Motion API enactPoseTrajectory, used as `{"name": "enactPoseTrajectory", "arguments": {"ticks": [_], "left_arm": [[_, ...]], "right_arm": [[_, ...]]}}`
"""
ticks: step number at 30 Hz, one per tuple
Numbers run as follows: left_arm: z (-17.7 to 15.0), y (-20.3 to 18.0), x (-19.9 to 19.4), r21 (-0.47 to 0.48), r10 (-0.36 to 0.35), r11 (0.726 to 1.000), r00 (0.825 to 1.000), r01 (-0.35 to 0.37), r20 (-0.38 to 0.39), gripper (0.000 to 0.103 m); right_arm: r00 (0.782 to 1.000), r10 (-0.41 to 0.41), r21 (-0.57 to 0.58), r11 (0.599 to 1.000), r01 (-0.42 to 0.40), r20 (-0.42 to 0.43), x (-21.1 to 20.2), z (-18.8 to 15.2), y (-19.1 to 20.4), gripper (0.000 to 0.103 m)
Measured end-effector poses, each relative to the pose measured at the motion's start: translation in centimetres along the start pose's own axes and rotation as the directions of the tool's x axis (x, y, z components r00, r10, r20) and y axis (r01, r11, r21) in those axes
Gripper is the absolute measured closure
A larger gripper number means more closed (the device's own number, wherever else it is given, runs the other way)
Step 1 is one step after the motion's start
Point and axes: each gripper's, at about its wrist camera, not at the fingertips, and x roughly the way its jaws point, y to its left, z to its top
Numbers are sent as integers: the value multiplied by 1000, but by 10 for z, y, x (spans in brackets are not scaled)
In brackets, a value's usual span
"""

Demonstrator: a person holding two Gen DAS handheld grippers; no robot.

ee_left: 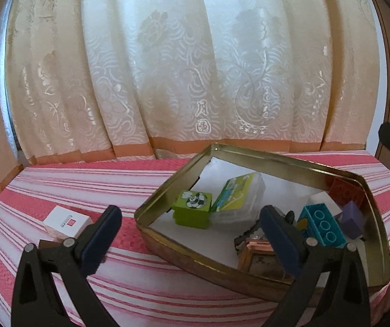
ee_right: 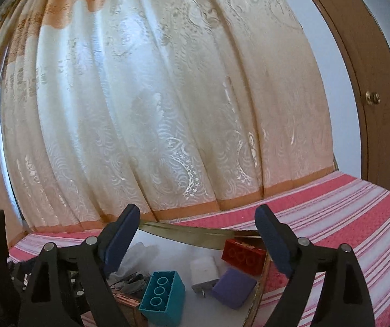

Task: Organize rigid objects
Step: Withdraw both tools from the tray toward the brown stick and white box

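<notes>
A: Fingers first. The left gripper (ee_left: 189,226) has its two blue-padded fingers (ee_left: 101,234) spread wide with nothing between them. The right gripper (ee_right: 197,234) also stands wide apart and empty, above the tin.

B: And which thing is still outside?

A: Only the small white cardboard box with a red square (ee_left: 68,222). It lies flat on the pink striped cloth (ee_left: 58,182), just beside the left finger of the left gripper, on its outer side and a little ahead. So it is left of the gap, not inside it.

B: How does its long side run?

A: I cannot say for sure; it looks turned a little, one corner toward the camera.

B: And the container?

A: The gold rectangular metal tin (ee_left: 276,160) is to the right and farther. Inside are a green printed cube (ee_left: 193,209), a teal plastic brick (ee_right: 163,297), a purple block (ee_right: 234,290) and a red brick (ee_right: 242,254).

B: Then the left hand is nearer to the box?

A: Yes, I judge so. It needs to swing left before closing.
</notes>
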Motion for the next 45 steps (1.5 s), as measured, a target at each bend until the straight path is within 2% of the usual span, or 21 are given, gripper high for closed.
{"name": "enactPoseTrajectory", "arguments": {"ticks": [5,14,21,29,35,41,45], "left_arm": [[0,-2,-3,16,-7,1000,1000,7,-2,0],[-5,9,-5,-15,-53,998,998,53,-33,0],[-9,28,-7,13,-30,999,999,30,-29,0],[-12,60,-3,18,-13,1000,998,14,-62,0],[-16,84,5,11,-24,1000,994,25,-105,0],[-21,108,17,50,-57,997,984,66,-169,0],[-28,130,28,73,-131,986,960,153,-247,0]], "right_arm": [[1000,-21,-38,999,21,8,-1,-6,7,15],[996,-83,27,996,83,22,-16,-8,-4,15],[997,-77,29,997,77,-4,-23,-12,4,15],[998,-56,39,998,57,-22,-28,-21,29,15],[998,-8,39,999,10,-64,-24,-29,56,15],[993,33,43,999,-28,-117,-19,-38,81,15],[985,59,44,998,-52,-164,-13,-43,97,15]]}}
